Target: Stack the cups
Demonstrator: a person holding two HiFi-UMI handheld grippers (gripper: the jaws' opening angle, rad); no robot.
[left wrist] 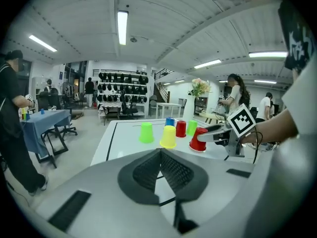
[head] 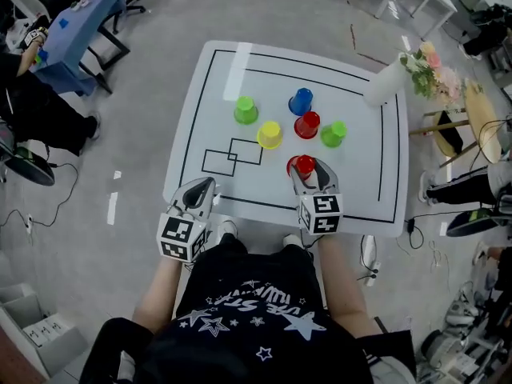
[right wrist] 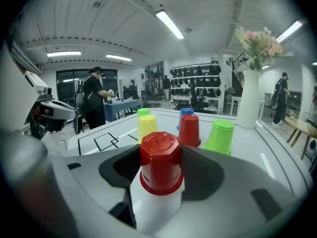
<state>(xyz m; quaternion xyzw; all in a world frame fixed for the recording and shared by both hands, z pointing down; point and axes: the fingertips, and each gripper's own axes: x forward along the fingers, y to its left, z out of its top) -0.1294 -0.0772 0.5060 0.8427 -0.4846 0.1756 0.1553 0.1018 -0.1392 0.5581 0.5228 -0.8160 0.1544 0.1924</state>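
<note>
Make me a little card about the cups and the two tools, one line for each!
Table: white table, black lines
Loose cups: green cup, blue cup, far red cup, yellow cup, second green cup, all upside down
Right tool: shut on near red cup
Left tool: shut, empty
Stacked: none yet

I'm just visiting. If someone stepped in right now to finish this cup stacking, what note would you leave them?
Left hand-held gripper: shut, empty, by the table's near edge.
Right hand-held gripper: shut on a red cup, upside down.
On the table, upside down, unstacked: second red cup, blue cup, yellow cup, left green cup, right green cup.
Done: one cup gripped.
Left: every stacking step.
</note>
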